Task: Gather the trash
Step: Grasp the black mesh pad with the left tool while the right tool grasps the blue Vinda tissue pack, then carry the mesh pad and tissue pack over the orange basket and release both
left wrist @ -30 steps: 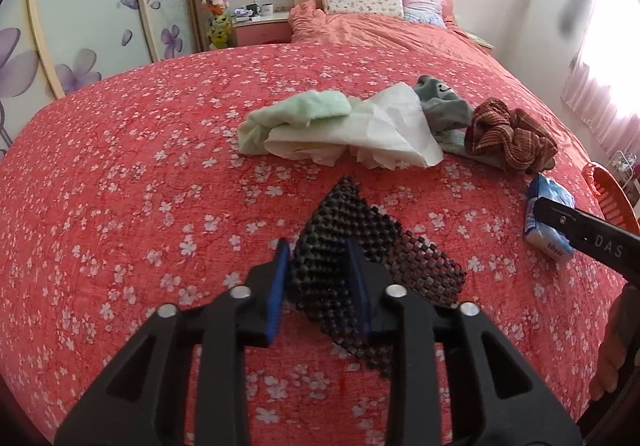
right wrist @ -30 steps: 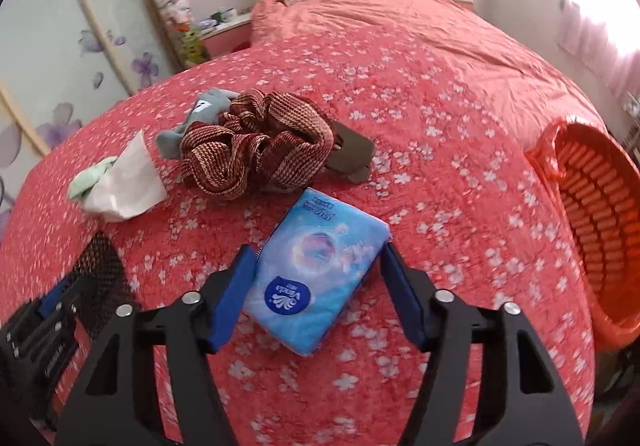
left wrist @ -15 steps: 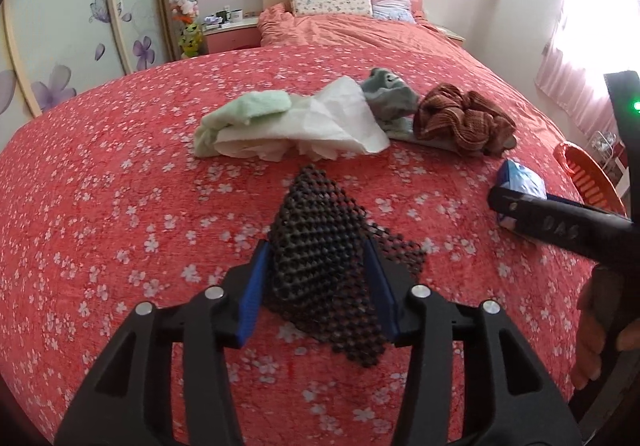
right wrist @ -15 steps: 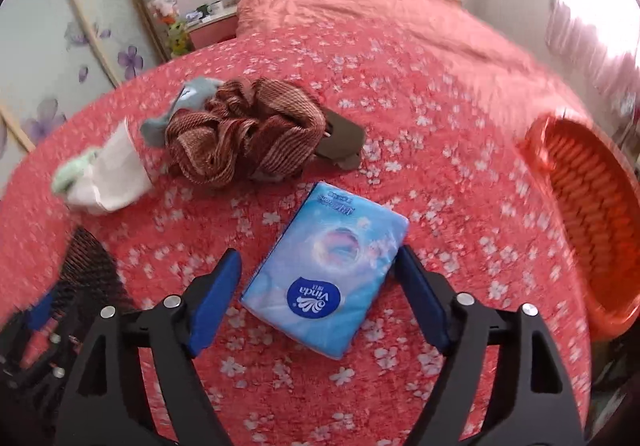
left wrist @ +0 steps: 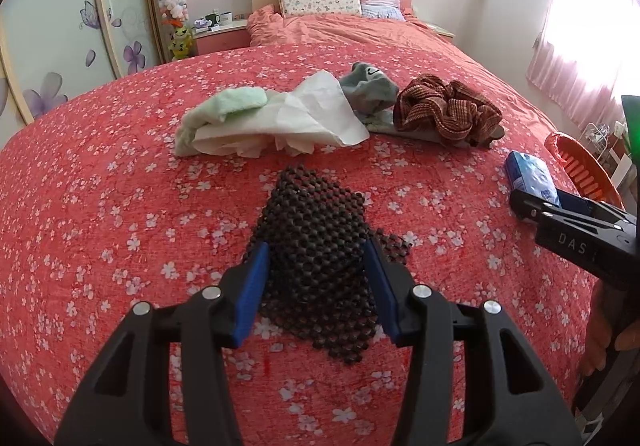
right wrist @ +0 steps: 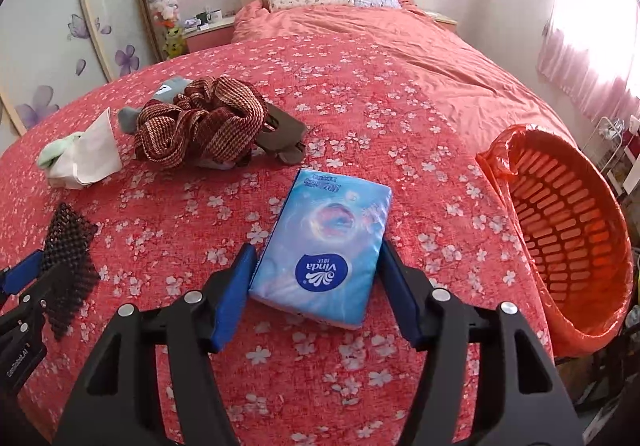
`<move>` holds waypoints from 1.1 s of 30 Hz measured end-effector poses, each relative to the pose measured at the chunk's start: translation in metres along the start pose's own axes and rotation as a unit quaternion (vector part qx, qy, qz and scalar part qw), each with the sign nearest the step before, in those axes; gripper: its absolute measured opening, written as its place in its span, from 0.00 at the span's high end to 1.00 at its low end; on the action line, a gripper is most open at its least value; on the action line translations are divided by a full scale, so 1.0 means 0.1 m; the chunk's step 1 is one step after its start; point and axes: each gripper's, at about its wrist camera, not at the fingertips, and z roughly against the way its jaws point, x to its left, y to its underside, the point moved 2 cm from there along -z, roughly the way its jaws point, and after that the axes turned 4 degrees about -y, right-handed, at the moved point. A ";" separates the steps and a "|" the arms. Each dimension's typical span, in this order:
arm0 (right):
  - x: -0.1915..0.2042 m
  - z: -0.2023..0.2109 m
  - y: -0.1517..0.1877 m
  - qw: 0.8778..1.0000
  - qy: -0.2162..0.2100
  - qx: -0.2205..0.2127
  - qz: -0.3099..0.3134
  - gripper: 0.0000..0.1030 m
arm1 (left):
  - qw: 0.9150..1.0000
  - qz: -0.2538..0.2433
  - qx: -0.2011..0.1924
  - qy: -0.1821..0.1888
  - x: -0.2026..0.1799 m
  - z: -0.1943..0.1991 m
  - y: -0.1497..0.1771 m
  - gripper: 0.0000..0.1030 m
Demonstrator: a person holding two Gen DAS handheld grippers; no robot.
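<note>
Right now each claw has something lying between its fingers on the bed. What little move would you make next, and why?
Probably close the right gripper on the blue tissue pack. Its jaws have just been closing, the pack sits squarely between them, and the orange basket waits just beside it. The left gripper straddles the black mesh mat and could close likewise.

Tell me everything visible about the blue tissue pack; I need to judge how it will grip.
The blue tissue pack is a soft, glossy plastic-wrapped rectangle, pale blue with a round pinkish picture and a dark blue oval Vinda logo. It looks full and unopened, lying flat on the red floral bedspread, skewed slightly to the fingers. Its near end sits between the right gripper pads, which flank it closely; contact is unclear. An orange basket stands to its right.
</note>
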 end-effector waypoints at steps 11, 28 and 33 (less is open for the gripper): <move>-0.02 0.00 0.02 1.000 -0.003 0.004 0.000 0.30 | 1.000 -0.005 0.005 -0.016 -0.03 -0.02 -0.01 0.53; -0.18 0.09 0.09 1.000 -0.001 -0.001 -0.020 0.48 | 1.000 0.022 0.001 -0.005 0.11 0.02 -0.01 0.89; -0.32 0.18 0.12 0.999 -0.030 -0.010 -0.032 0.50 | 1.000 0.024 -0.012 0.000 0.11 0.14 -0.02 0.92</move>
